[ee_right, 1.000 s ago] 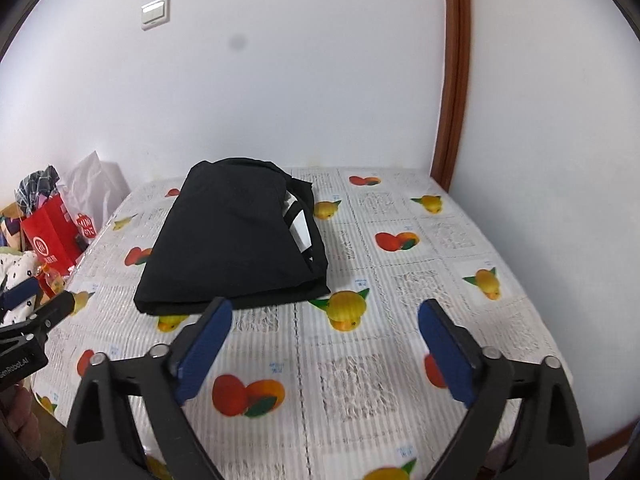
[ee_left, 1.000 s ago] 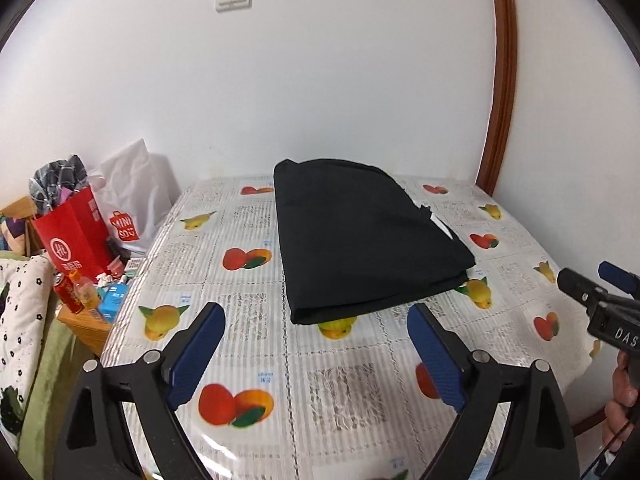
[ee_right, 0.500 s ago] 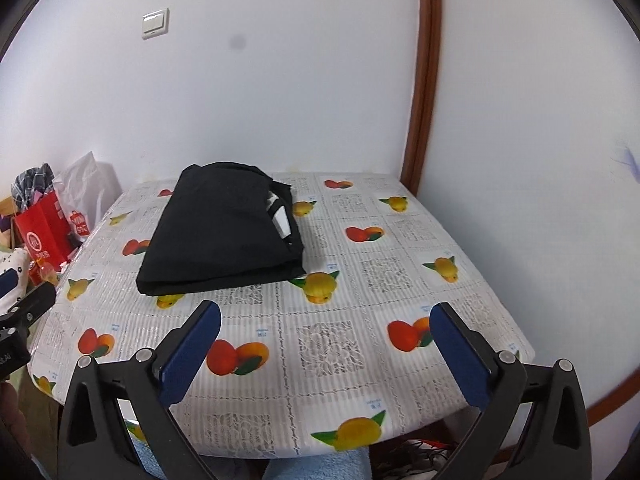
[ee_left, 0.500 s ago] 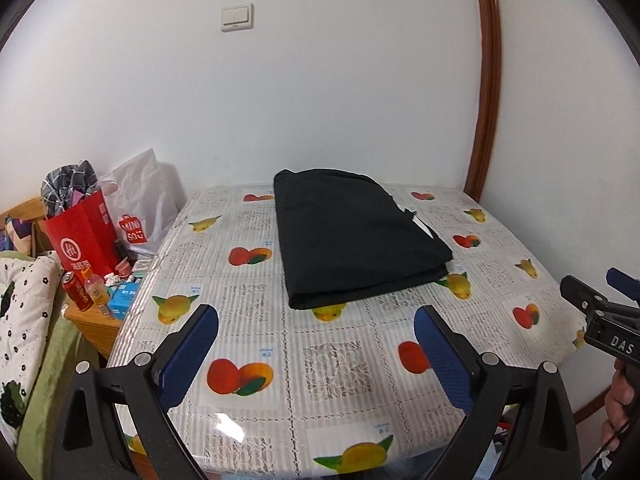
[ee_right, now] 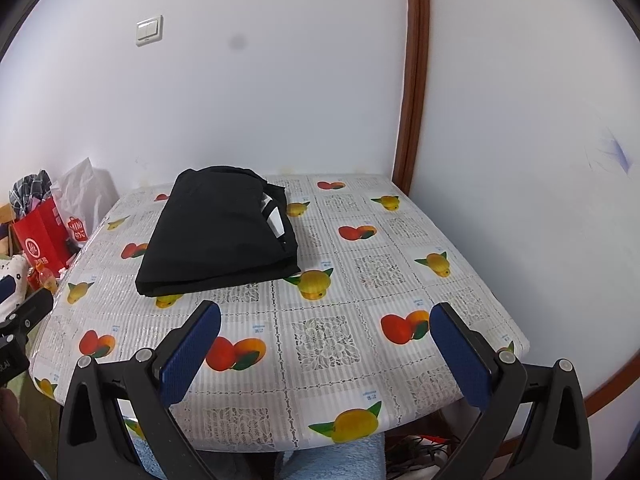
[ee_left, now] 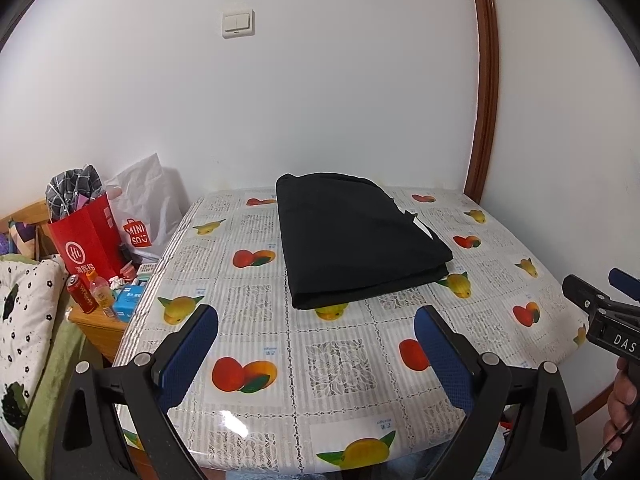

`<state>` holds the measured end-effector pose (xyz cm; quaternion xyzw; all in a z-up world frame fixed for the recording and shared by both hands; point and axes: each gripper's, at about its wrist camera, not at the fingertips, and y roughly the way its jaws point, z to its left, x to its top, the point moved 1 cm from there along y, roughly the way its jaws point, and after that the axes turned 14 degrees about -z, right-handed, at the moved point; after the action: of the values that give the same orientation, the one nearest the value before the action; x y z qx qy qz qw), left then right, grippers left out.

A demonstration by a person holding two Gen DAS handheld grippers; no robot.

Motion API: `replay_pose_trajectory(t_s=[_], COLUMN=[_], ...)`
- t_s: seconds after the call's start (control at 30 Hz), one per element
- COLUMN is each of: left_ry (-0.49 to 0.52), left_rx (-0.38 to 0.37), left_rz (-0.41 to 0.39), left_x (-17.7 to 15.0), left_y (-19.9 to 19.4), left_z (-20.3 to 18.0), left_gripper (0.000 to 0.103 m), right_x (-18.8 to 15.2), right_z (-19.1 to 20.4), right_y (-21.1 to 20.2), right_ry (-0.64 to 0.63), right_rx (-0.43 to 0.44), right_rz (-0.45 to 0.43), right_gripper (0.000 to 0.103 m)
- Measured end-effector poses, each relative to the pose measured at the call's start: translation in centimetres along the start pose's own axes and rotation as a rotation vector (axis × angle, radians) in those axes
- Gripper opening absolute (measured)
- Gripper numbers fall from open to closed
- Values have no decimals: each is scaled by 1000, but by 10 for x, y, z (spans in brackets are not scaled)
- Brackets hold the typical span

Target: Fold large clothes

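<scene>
A black garment (ee_left: 356, 240) lies folded into a thick rectangle on the far half of the table (ee_left: 340, 364), which has a fruit-print cloth. In the right wrist view the same black garment (ee_right: 220, 232) shows a white label at its right edge. My left gripper (ee_left: 316, 320) hangs open over the table's near edge, well short of the garment, with nothing between its blue pads. My right gripper (ee_right: 324, 316) is also open and empty, at the near edge. The right gripper (ee_left: 600, 300) appears at the right border of the left wrist view.
White walls close the table at the back and right, with a brown door frame (ee_left: 484, 80) in the corner. To the left stand a red paper bag (ee_left: 86, 240), a white bag (ee_left: 144, 208), a can and bottle (ee_left: 92, 292) on a wooden stand.
Both grippers have pulled back from the garment toward the table's near edge and opened slightly wider. The folded garment has stayed in place.
</scene>
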<state>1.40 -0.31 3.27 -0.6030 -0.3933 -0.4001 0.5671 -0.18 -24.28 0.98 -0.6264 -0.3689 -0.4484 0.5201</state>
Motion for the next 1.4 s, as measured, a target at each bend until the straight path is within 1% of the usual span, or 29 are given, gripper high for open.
replay_pose_trajectory(t_s=[0.67,1.4], left_ry=[22,19], left_rx=[-5,-8], left_rz=[0,5], left_x=[-1,-2], left_y=[-1,-2], left_z=[-10,-7], left_gripper=[99,99], right_x=[-2,-4], right_z=[-1,-3], right_y=[0,4], right_ry=[2,10], right_rx=[-6,-4], right_rz=[8,20], right_gripper=[103,103])
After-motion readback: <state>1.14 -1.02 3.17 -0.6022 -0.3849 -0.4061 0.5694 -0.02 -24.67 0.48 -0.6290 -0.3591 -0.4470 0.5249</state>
